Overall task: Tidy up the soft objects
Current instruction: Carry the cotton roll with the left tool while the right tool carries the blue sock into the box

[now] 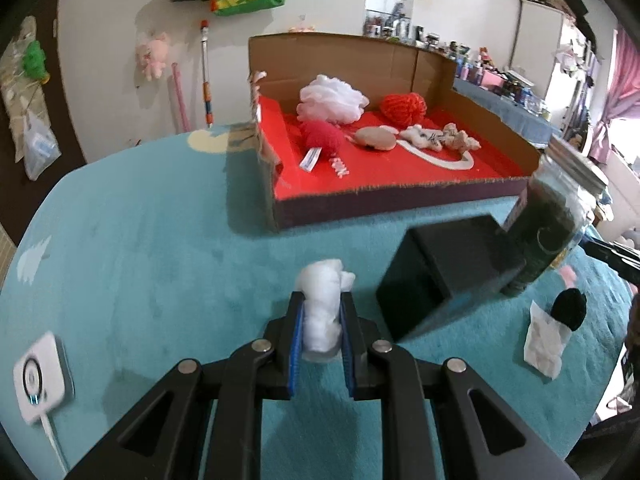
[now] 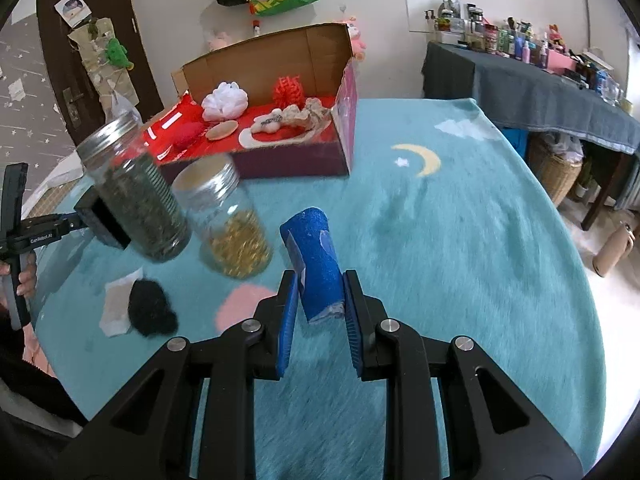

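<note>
Left gripper [image 1: 322, 312]: blue pads clamped on a white cotton wad [image 1: 323, 308], which pokes out past the fingertips, held above the teal rug [image 1: 140, 240]. Right gripper [image 2: 322, 292]: pads clamped on a blue foam roll [image 2: 316, 264], tilted, its lower end showing a pale torn patch.

Ahead of both, a cardboard box [image 1: 400, 196] with red lining sits on the rug, back flap upright. Inside it: white mesh puff [image 1: 332, 98], red yarn ball [image 1: 402, 108], red plush [image 1: 320, 138] with a tag, beige pad [image 1: 374, 138], small white toy [image 1: 420, 136], and a pale knotted lump [image 1: 460, 140] at the right end.

Between the grippers and the box, left view: a black block [image 1: 448, 272], touching a jar of dark green contents [image 1: 552, 216] with a metal lid. Right view shows a second jar [image 2: 228, 220] holding yellow bits just beside the green one. A black fuzzy tuft [image 2: 151, 308] lies on a white paper scrap [image 2: 116, 300] near the jars.

White device [image 1: 42, 376] with a cable at the rug's left edge. A hand [image 2: 24, 276] grips the left gripper's handle at the right view's left edge. Motion blur on jars and block.
</note>
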Demonstrator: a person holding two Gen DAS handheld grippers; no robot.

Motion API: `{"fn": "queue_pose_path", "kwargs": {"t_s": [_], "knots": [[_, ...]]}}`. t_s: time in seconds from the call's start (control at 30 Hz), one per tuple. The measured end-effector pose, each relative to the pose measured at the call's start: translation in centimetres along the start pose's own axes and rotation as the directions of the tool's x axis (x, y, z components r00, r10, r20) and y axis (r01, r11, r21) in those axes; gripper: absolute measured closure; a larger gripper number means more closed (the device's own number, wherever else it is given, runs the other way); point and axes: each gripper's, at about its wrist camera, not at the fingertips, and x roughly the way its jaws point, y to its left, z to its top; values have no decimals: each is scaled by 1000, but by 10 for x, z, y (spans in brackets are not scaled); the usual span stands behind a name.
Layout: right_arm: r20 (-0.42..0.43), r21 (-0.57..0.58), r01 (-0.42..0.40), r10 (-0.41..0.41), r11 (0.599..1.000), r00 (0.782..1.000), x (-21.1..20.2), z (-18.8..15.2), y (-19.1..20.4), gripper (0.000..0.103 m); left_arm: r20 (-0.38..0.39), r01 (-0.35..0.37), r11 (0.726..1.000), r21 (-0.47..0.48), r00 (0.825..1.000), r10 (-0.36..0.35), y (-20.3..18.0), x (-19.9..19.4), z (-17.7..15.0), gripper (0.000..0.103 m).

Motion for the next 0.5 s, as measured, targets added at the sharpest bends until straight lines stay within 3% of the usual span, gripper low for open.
{"fn": "queue_pose_path", "kwargs": {"t_s": [0.5], "knots": [[-15,-75,-186,185,980,983,29,63,-8,81,16,129,978,166,991,-133,-7,6,58,86]]}}
